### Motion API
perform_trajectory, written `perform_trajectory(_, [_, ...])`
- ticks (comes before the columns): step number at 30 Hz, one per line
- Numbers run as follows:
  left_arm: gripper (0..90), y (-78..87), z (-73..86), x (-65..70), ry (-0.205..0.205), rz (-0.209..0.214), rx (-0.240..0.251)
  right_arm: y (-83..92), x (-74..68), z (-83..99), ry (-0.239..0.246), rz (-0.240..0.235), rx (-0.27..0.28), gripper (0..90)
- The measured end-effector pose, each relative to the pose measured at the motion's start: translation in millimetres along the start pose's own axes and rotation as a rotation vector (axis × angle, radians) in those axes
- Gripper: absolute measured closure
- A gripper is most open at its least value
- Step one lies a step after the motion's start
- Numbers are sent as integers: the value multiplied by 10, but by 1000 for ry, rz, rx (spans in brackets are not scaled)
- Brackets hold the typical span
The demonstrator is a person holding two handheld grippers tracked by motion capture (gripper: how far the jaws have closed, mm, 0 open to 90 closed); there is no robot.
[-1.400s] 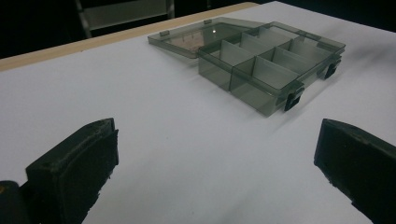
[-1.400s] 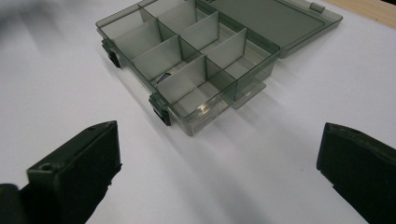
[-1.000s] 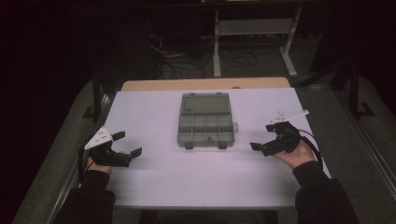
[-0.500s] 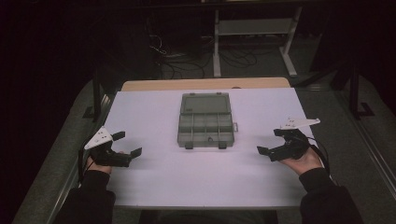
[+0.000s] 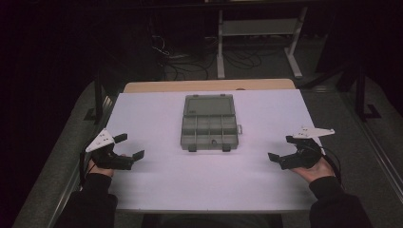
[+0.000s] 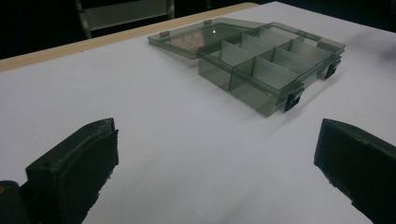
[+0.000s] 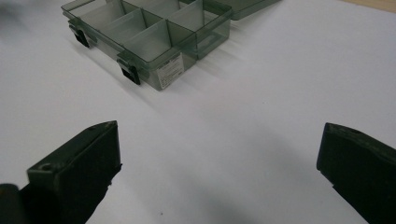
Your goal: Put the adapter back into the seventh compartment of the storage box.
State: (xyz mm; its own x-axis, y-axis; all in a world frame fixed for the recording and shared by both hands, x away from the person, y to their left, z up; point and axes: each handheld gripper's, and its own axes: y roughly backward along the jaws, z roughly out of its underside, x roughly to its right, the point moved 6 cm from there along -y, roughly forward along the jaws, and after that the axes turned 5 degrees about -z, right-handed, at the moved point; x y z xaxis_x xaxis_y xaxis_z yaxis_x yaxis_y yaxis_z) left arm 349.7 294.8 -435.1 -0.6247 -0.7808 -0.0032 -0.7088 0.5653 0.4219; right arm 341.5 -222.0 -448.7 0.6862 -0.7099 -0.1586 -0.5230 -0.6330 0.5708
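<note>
A smoky clear compartment box point(image 5: 208, 122) lies open in the middle of the white table top point(image 5: 157, 180), its lid folded flat toward the far side. It has several divided cells and two dark latches on its near edge. My left gripper point(image 5: 128, 147) rests at the table's left edge, open, with nothing between its jaws. My right gripper point(image 5: 282, 148) sits near the right edge, also open and holding nothing. The left gripper view shows the box point(image 6: 266, 60) ahead and to the right of the wide-apart jaws. In the right gripper view the box point(image 7: 149, 32) lies ahead to the left.
A wooden strip point(image 5: 209, 85) runs along the table's far edge. Beyond it a metal rack point(image 5: 259, 28) and loose cables point(image 5: 180, 61) stand on the dark floor. Black stand legs point(image 5: 97, 95) rise at the table's left side.
My right gripper has drawn back toward the near right edge of the table. The left gripper has stayed put, and the box has not moved.
</note>
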Motion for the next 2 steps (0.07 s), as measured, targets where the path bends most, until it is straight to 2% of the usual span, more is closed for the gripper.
perform_trajectory(2, [0, -2, -2, 2, 1, 2, 1, 7, 22, 11, -6, 7, 2, 0])
